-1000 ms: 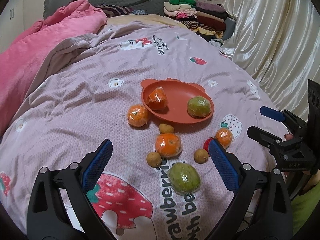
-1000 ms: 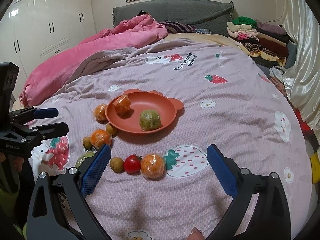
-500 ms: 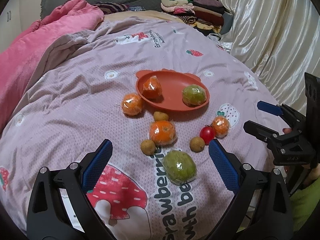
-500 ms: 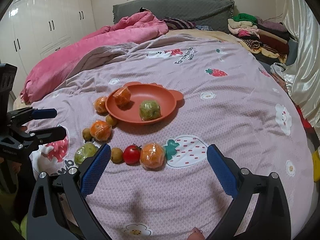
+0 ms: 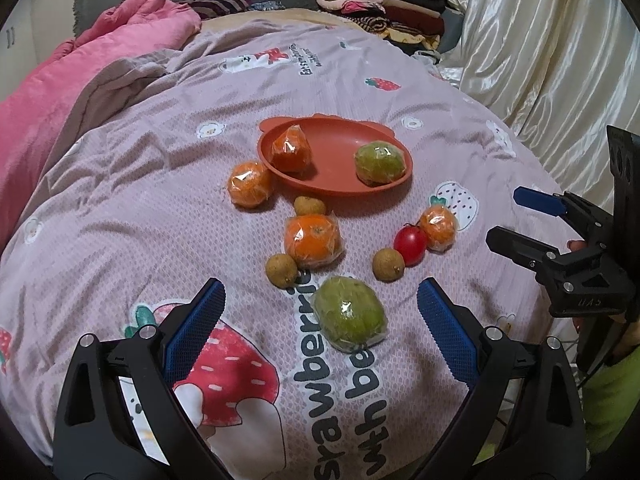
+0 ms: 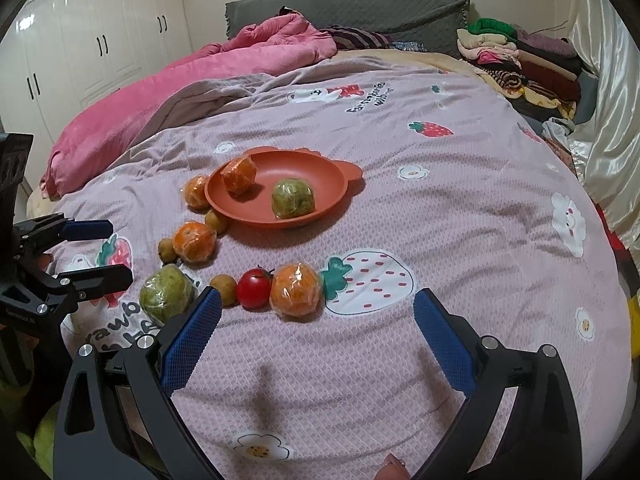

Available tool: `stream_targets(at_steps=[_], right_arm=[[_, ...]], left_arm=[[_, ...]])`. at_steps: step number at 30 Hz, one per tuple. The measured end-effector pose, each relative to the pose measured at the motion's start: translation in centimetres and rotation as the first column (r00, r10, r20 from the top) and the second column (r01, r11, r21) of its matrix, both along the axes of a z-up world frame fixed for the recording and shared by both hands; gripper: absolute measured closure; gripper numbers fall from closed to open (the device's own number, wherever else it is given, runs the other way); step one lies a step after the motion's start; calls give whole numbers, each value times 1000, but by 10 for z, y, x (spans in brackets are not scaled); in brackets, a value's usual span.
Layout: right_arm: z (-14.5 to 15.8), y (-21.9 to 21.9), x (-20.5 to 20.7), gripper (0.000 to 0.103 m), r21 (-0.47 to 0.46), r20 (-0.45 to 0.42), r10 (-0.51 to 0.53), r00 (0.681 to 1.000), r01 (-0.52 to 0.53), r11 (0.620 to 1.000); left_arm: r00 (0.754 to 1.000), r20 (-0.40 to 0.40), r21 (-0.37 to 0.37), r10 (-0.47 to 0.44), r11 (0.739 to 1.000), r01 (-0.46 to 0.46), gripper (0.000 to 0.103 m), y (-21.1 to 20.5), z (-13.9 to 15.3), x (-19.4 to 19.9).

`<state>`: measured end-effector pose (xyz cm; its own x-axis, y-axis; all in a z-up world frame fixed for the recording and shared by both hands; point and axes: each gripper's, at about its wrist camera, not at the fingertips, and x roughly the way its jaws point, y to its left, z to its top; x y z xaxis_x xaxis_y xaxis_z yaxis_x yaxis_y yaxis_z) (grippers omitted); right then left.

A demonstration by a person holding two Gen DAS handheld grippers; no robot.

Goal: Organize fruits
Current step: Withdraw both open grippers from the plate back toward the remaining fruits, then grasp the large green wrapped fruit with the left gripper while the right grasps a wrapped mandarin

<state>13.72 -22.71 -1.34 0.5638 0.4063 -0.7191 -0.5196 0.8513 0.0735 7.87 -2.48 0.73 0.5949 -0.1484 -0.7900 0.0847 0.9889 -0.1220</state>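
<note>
An orange-red plate [image 5: 340, 176] [image 6: 256, 208] on the bed holds a wrapped orange [image 5: 291, 149] and a wrapped green fruit [image 5: 378, 162]. Loose on the quilt lie wrapped oranges [image 5: 248, 183] [image 5: 313, 240] [image 5: 439, 227], a red tomato [image 5: 410, 241], small brown fruits [image 5: 282, 270] [image 5: 388, 264] [image 5: 308, 205] and a wrapped green fruit [image 5: 350, 314]. My left gripper [image 5: 320, 320] is open and empty, with that green fruit between its fingers' line. My right gripper [image 6: 316, 332] is open and empty, just short of the tomato [image 6: 253, 289] and orange [image 6: 296, 290].
A pink duvet [image 6: 168, 92] lies at the far left of the bed. Folded clothes [image 6: 520, 64] are stacked at the far right. A satin curtain [image 5: 540, 40] hangs along the right edge. White wardrobes [image 6: 80, 40] stand to the left.
Both grippers have moved forward and lower toward the fruits. The loose green fruit now sits closer between the left fingers. No fruit has moved.
</note>
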Motion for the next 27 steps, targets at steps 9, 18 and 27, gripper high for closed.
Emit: stream_targets(at_steps=[9,18,27], right_arm=[[-9,-4,2,7,-12,-14,0,1000,0,1000],[-20,-1,8,7,-22,-32,1,999,-2,1000],[-31,8,12,21,-55,-44,31,999,-33,998]], left_arm=[[1000,-23,2,-6,1000,7,13,-4,-7,-2],[998,-48,7,-36,999,37,13,-12,-20,0],[996,-72,-22,-54,998,53,15,-13,-30,3]])
